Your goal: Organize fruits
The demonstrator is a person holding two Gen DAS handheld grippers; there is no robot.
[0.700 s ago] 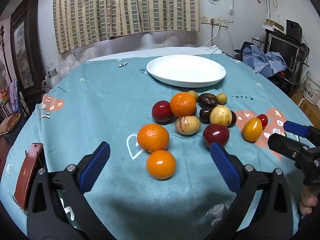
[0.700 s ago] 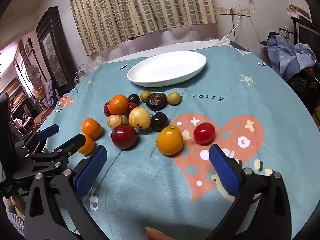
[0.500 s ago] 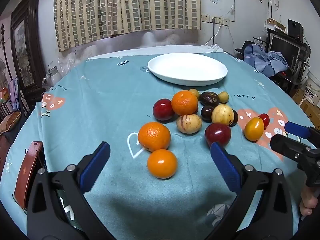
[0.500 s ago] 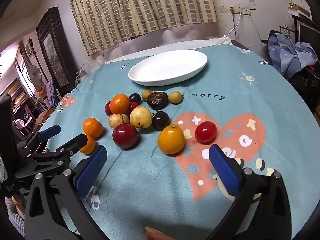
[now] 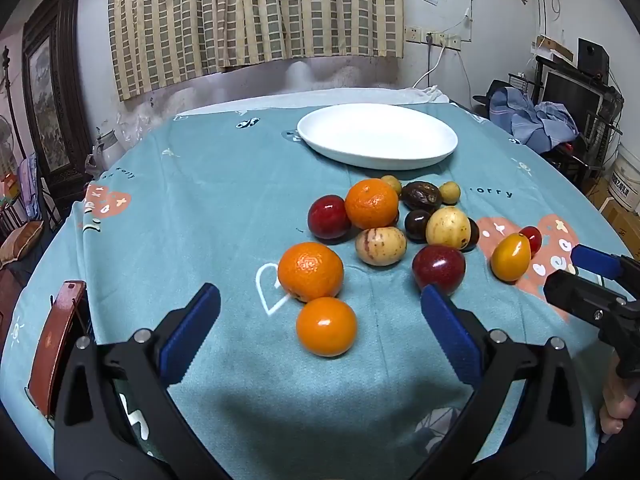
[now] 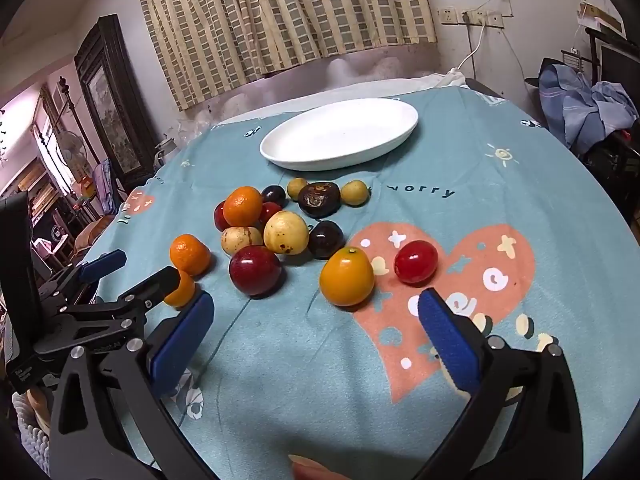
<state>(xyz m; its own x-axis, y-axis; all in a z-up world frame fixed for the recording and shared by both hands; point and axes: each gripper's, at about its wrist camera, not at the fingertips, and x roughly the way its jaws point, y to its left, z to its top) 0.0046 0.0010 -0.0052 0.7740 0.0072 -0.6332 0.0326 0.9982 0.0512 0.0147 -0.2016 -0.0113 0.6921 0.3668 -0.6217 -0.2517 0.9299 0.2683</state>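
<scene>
Both tongs hang wide open over the near part of the worktop [image 5: 192,184], gripping nothing. The left tongs [image 5: 320,320] frame a smooth orange fruit [image 5: 326,326] that lies between the pads without touching either; a tangerine [image 5: 310,271] sits just beyond it, touching it. The right tongs [image 6: 316,328] stand open before a yellow-orange fruit [image 6: 347,276] and a red tomato [image 6: 416,261], both on the pink heart print and slightly apart.

The rest of the fruits [image 6: 280,220] cluster mid-worktop, packed so that several touch: a second tangerine, dark red plums, pale yellow ones, dark ones. The white plate [image 5: 378,136] lies empty at the far side, just beyond the cluster, with bare cloth all round it. The left half of the worktop is open cloth out to its rounded edge. To the right, bare cloth runs past the heart to the edge.

In the right view the left tongs' arm covers part of the smooth orange fruit. Some small fruits behind the tangerine are half hidden. A reddish-brown object [image 5: 56,344] at the near left edge is cut off by the tongs' frame and hard to identify. A fingertip [image 6: 316,470] shows at the bottom edge.
</scene>
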